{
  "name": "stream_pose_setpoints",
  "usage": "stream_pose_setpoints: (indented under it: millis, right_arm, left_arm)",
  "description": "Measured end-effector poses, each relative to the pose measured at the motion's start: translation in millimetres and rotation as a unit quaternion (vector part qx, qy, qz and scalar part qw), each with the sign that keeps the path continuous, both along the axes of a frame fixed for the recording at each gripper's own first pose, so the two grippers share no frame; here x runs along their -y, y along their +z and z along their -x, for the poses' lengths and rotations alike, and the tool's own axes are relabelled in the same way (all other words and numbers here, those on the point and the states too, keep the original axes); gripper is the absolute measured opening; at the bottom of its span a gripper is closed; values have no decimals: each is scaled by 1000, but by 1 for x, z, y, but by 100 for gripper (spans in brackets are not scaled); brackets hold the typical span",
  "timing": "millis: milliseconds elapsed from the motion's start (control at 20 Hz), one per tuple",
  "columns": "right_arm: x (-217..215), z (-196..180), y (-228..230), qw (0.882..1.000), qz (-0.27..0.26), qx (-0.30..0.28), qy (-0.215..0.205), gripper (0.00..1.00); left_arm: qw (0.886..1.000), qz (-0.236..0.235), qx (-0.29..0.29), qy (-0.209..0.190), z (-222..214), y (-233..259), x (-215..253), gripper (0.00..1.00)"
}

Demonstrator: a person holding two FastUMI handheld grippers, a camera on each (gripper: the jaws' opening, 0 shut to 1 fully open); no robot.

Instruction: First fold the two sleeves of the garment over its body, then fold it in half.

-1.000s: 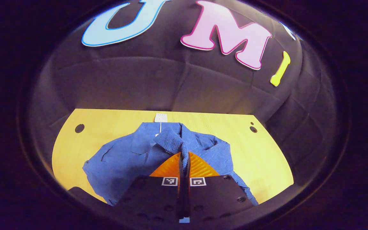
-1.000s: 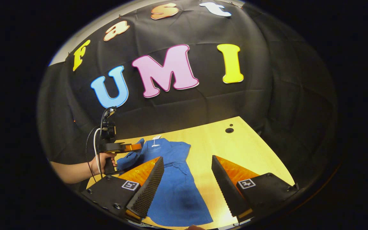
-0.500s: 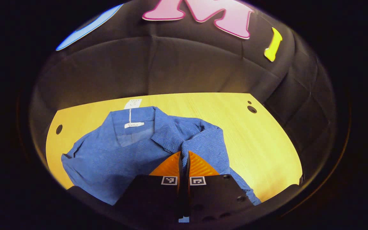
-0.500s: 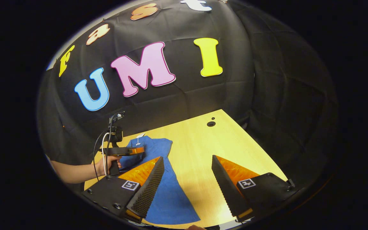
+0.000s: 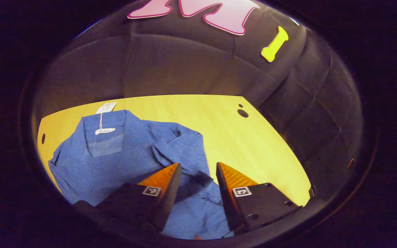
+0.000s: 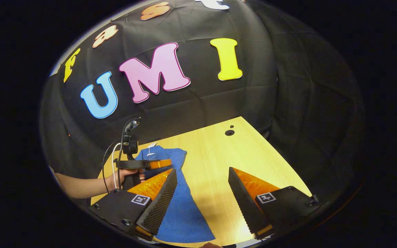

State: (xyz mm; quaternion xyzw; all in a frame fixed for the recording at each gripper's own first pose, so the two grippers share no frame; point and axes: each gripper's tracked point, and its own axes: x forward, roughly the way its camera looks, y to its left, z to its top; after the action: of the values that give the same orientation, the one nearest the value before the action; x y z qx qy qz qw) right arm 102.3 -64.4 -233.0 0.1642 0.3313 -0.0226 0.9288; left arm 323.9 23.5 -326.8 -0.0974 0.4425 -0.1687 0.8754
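Your left tongs [image 5: 194,179] now stand apart, nothing pinched between them, hovering low over the blue garment [image 5: 122,155], w/ the folded sleeve [image 5: 179,151] lying just ahead of the tips across the body. In the right gripper view your left hand [image 6: 124,175] grips the handle from the desk's left side, forearm roughly level, and the left tongs point across the garment toward the desk's middle. Your right tongs [image 6: 202,193] are wide apart too, held above the desk's near edge, w/ the left finger over the garment's hem area and the right finger over bare desk [image 6: 219,155]. The garment lies on the left half of the desk, collar and white tag [image 5: 104,131] toward the far edge, hem toward the near edge; a paper tag [image 5: 106,107] rests on the desk just past the collar. Vs. 1 s and 0.5 s ago: your left tongs were pressed together on the sleeve cloth, carrying it over the body; now they've let go and the sleeve has settled on the garment. Left gripper view has swung so more of the desk's right side shows, incl. the holes [image 5: 242,113] near the far right corner. Right tongs barely shifted since 0.5 s ago.
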Motion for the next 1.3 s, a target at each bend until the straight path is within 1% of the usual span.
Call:
stream_pose_setpoints:
  millis: [50,100,150,200,250,300,450,500,550,600,700,750,800,850,900,1000,1050,1150,1250,1300]
  right_arm:
    - [-1,0,1,1000,0,2,1,96]
    - [-2,1,1,1000,0,1,3,96]
    - [-3,2,-1,1000,-1,-1,4,96]
    - [-3,3,-2,1000,-1,-2,5,96]
    - [-4,3,-3,1000,-2,-4,4,96]
    - [-6,6,-6,1000,-2,-7,5,96]
    - [-13,11,-15,1000,-4,-15,13,96]
    - [-18,14,-20,1000,-5,-20,19,96]
    - [-24,17,-25,999,-6,-27,27,96]
    - [-30,21,-29,999,-8,-34,36,96]
    - [-46,32,-40,997,-12,-49,59,96]
    - [-54,38,-45,996,-16,-59,69,96]
    - [-63,45,-51,994,-20,-69,80,96]
    - [-72,52,-59,992,-23,-82,92,96]
    - [-80,61,-67,989,-24,-99,105,96]
    - [-96,81,-89,982,-19,-137,129,96]
    - [-103,90,-99,977,-19,-160,142,96]
    - [-116,104,-116,967,-26,-198,160,96]
    - [-120,119,-124,959,-24,-228,167,97]
    - [-119,125,-130,955,-20,-241,169,97]
  left_arm:
    - [1000,8,10,-5,0,6,8,75]
    - [1000,17,18,-9,3,16,15,74]
    - [999,26,22,-12,9,25,20,74]
    - [999,26,23,-8,17,34,20,75]
    - [1000,21,23,5,26,40,13,75]
    - [999,10,24,37,36,48,0,79]
    - [994,15,34,104,85,74,-42,80]
    - [992,12,35,118,104,78,-55,80]
    - [990,-1,30,135,124,78,-73,81]
    - [988,-18,17,150,148,78,-90,85]
    - [983,-39,-5,181,200,76,-120,85]
    - [979,-46,-17,196,224,73,-134,82]
    - [975,-53,-31,214,247,68,-148,85]
    - [971,-59,-47,227,269,61,-162,85]
    - [968,-68,-66,233,295,53,-172,85]
    - [956,-107,-116,248,342,31,-198,85]
    - [950,-119,-146,250,364,20,-206,85]
    - [938,-117,-199,258,402,4,-216,85]
    - [924,-111,-244,273,429,-11,-222,86]
    - [919,-110,-258,278,438,-16,-220,83]
